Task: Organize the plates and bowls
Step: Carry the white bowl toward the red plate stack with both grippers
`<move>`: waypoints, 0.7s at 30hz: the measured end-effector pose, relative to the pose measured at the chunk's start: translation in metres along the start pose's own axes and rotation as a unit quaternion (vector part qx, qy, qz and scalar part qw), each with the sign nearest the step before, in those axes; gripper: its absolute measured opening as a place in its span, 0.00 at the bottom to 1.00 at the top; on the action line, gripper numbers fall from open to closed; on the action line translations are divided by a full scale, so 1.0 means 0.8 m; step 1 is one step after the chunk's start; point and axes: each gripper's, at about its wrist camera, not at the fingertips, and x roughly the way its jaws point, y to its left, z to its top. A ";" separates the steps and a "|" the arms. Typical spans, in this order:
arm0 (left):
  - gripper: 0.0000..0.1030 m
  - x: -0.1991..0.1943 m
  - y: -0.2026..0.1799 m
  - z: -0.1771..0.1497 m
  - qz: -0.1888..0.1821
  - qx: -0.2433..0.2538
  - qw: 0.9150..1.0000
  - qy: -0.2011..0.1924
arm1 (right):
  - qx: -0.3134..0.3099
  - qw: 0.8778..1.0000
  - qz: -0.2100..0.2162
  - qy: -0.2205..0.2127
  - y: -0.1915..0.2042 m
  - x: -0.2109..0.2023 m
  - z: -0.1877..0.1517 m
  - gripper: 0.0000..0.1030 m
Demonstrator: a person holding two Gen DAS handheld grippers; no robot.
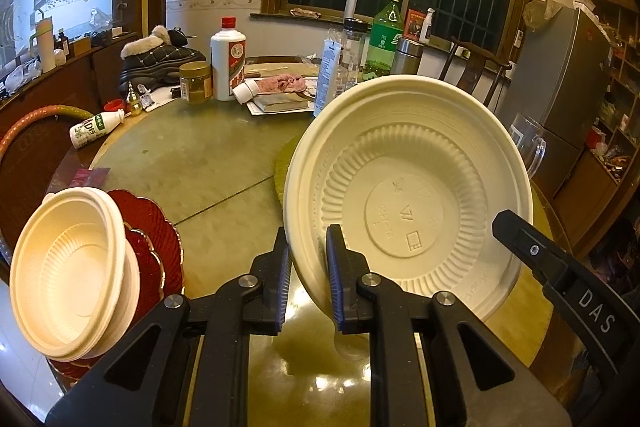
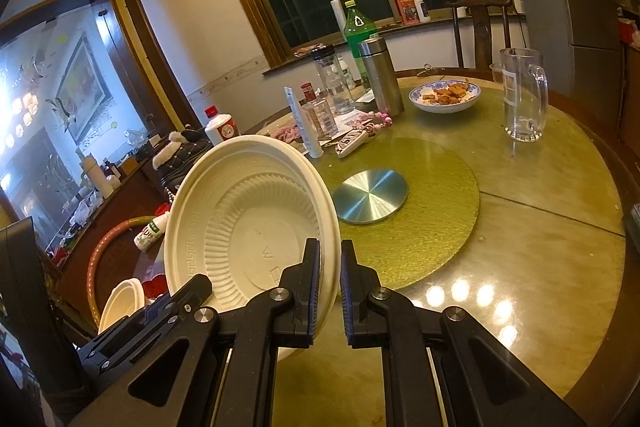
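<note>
In the left wrist view, the left gripper was clamped on the rim of a pale disposable bowl, holding it tilted on edge above the counter with its embossed base facing the camera. At the lower left, a stack of similar bowls sat nested on red scalloped plates near the counter's edge. By my reading, the step in hand was carrying the bowl over to that stack. The next move called for levelling the bowl, turning its opening upward, lining it up over the stack and loosening both grips together. The other gripper's finger at the right edge bore the letters "DAS". The marks moulded into the bowl's base were too faint to read, as was the label on the white bottle with a red cap.

In the right wrist view, the right gripper pinched the opposite rim of the same bowl, so both grippers shared the load clear of the counter. The bowl stack showed low at the left. A small white bottle carried green lettering that I could not make out.
</note>
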 end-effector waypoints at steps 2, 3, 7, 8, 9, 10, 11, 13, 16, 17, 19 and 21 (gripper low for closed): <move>0.15 -0.004 0.002 0.001 0.002 0.000 1.000 -0.002 | -0.002 1.000 0.004 0.000 0.002 0.000 0.000 0.09; 0.15 -0.007 0.003 0.001 0.003 0.001 1.000 -0.003 | -0.002 1.000 0.007 0.001 0.003 0.000 0.001 0.09; 0.15 -0.014 0.011 0.001 0.009 0.000 1.000 -0.004 | -0.006 1.000 0.016 0.003 0.012 -0.002 -0.001 0.09; 0.15 -0.016 0.013 0.001 0.011 0.000 1.000 -0.004 | -0.008 1.000 0.018 0.003 0.015 -0.003 -0.001 0.09; 0.15 -0.017 0.015 0.001 0.011 -0.001 1.000 -0.004 | -0.009 1.000 0.020 0.002 0.017 -0.003 -0.002 0.09; 0.15 -0.019 0.018 0.002 0.013 -0.001 1.000 -0.004 | -0.011 1.000 0.023 0.003 0.021 -0.005 -0.002 0.09; 0.15 -0.021 0.021 0.002 0.014 -0.002 1.000 -0.004 | -0.013 1.000 0.026 0.003 0.024 -0.005 -0.002 0.09; 0.15 -0.027 0.026 0.002 0.018 -0.003 1.000 -0.007 | -0.016 0.999 0.032 0.004 0.031 -0.007 -0.003 0.09; 0.15 -0.035 0.038 0.003 0.024 -0.007 1.000 -0.011 | -0.022 0.999 0.043 0.006 0.043 -0.008 -0.003 0.09; 0.15 -0.037 0.042 0.004 0.026 -0.008 1.000 -0.012 | -0.024 0.999 0.046 0.007 0.048 -0.008 -0.003 0.09; 0.15 -0.042 0.051 0.004 0.031 -0.013 0.999 -0.015 | -0.028 0.998 0.053 0.009 0.057 -0.007 -0.004 0.09; 0.15 -0.046 0.060 0.005 0.037 -0.017 0.999 -0.017 | -0.036 0.998 0.059 0.010 0.068 -0.008 -0.006 0.09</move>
